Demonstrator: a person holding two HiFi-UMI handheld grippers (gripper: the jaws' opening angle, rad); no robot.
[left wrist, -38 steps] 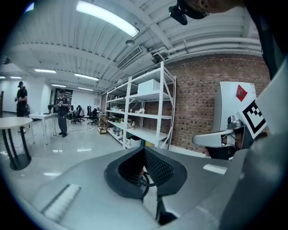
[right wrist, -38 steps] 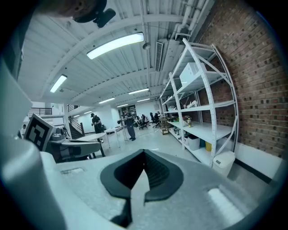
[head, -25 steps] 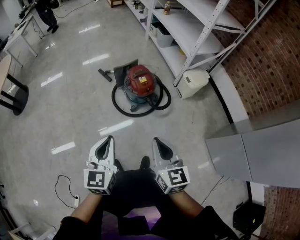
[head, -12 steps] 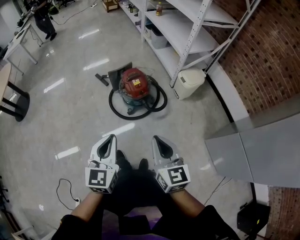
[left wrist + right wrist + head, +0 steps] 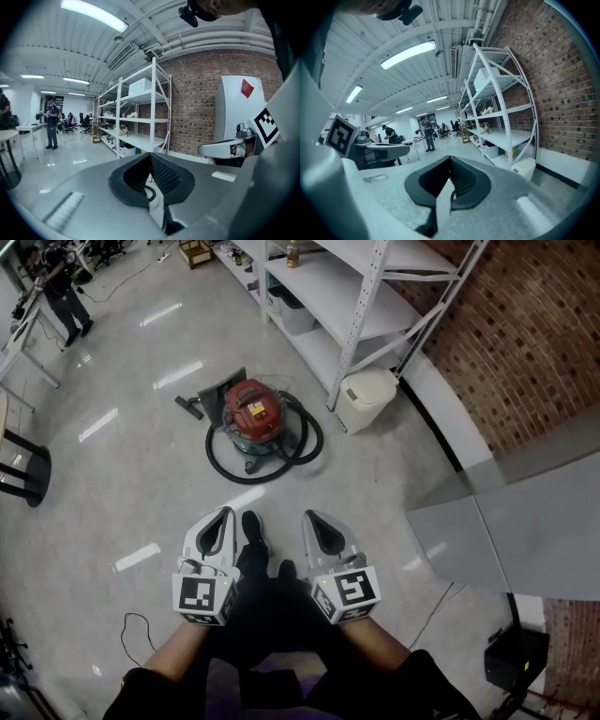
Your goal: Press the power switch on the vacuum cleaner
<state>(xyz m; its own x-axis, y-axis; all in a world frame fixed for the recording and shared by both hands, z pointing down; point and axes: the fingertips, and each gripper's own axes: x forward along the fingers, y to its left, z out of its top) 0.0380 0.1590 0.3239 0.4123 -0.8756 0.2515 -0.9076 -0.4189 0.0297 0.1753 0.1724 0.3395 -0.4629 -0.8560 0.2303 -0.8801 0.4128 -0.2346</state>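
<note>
The vacuum (image 5: 253, 413) is sitting on the floor (image 5: 141, 493) inside its coiled black hose (image 5: 228, 463), close to the floor's edge under the shelf (image 5: 356, 296), a white bin (image 5: 366, 395) near it. Well apart from it, the left gripper (image 5: 222, 517) and right gripper (image 5: 310, 519) are hovering, jaws pressed together on nothing.

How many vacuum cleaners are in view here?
1: a red vacuum cleaner on the floor beside the white shelving, hose coiled around it. No other shows.
</note>
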